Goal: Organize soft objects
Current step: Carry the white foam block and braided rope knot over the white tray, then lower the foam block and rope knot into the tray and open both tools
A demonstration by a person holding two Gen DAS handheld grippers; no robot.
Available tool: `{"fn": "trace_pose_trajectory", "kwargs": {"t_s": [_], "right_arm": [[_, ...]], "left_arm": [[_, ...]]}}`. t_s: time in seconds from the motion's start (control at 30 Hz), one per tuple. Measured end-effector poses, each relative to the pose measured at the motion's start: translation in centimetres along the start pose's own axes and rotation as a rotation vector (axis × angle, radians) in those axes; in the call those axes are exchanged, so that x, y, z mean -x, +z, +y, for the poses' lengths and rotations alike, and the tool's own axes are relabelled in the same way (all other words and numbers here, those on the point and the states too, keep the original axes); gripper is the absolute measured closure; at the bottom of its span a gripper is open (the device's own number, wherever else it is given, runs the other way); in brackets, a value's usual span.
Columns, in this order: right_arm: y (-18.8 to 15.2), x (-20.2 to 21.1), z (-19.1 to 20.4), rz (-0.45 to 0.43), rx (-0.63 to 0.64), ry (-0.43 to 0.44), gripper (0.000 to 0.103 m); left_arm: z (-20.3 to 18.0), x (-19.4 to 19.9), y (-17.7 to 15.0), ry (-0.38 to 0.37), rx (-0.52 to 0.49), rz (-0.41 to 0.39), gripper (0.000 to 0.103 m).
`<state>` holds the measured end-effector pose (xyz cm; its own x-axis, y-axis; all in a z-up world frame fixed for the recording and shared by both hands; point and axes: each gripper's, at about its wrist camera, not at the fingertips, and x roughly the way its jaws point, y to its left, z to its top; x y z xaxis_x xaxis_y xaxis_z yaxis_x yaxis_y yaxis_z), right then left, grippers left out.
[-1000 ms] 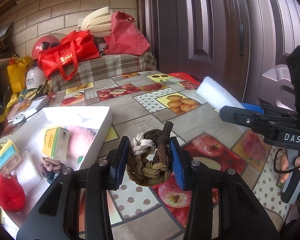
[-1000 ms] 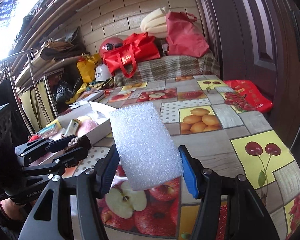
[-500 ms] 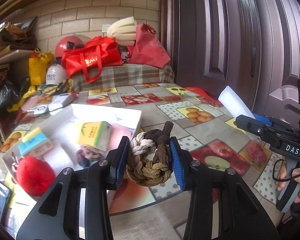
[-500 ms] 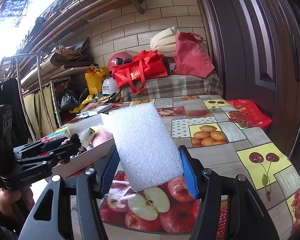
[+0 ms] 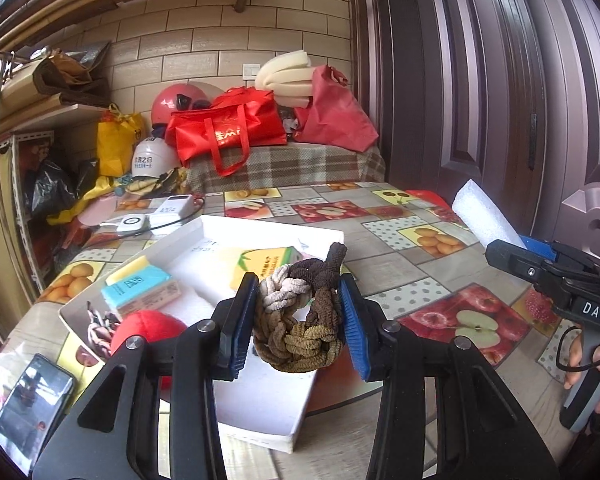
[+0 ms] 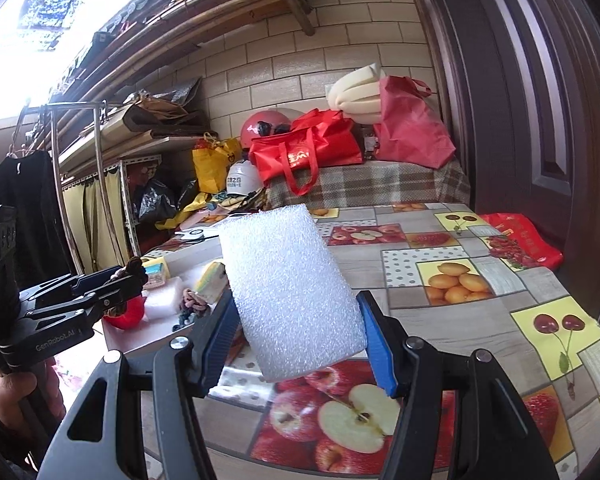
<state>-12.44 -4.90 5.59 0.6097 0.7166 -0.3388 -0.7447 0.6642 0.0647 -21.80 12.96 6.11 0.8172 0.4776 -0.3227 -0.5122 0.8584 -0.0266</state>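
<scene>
The left gripper is clamped on a knotted bundle of hair ties, cream, dark brown and olive, the blue pads pressing it from both sides and holding it up off the surface. Just below and ahead of that gripper lies a shallow white box on the fruit-print tablecloth; inside it, to the gripper's left, sit a red plush ball, a blue-and-yellow packet and another small bunch of hair ties, with a yellow-green carton straight ahead behind the bundle. A phone lies outside the box at the near left. Off to its right, the right gripper is closed around a white foam block, which stands tilted upward between the pads, clear of the table. From that gripper the box sits to the left, and the tablecloth's apples and oranges spread ahead and to the right. A hand grasps the right gripper's handle.
</scene>
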Motion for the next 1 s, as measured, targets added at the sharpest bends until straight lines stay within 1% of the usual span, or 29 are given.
{"fn": "trace_pose_trajectory", "kwargs": {"t_s": [0.1,0.2,0.3,0.37,0.43,0.53,0.73,0.77,1.0], "right_arm": [[0.1,-0.9,1.5,0.006,0.037,0.02,0.044],[0.2,-1.9,3.2,0.007,0.069,0.039,0.044],[0.4,-2.9,4.6,0.012,0.095,0.06,0.044],[0.4,-3.5,5.3,0.019,0.106,0.075,0.044],[0.4,-3.9,5.7,0.029,0.111,0.086,0.044],[0.4,-5.0,6.2,0.055,0.105,0.102,0.044],[0.0,-8.0,7.3,0.12,0.09,0.128,0.044],[0.0,-8.6,7.6,0.135,0.096,0.129,0.044],[0.1,-10.3,10.8,0.143,0.207,0.147,0.044]], "left_arm": [[0.7,-0.5,0.0,0.016,-0.015,0.011,0.063],[1.8,-1.5,0.1,0.049,-0.034,0.022,0.063],[3.6,-2.4,-0.1,0.109,-0.042,0.019,0.063],[5.7,-2.8,-0.2,0.108,0.034,0.033,0.063],[6.9,-2.9,-0.3,0.116,0.074,0.036,0.063],[7.2,-3.2,-0.2,0.129,0.055,0.036,0.063],[7.0,-4.5,-0.1,0.123,0.013,0.055,0.063],[7.0,-4.8,-0.1,0.124,0.011,0.059,0.063],[8.0,-6.4,0.3,0.129,0.041,0.088,0.063]]}}
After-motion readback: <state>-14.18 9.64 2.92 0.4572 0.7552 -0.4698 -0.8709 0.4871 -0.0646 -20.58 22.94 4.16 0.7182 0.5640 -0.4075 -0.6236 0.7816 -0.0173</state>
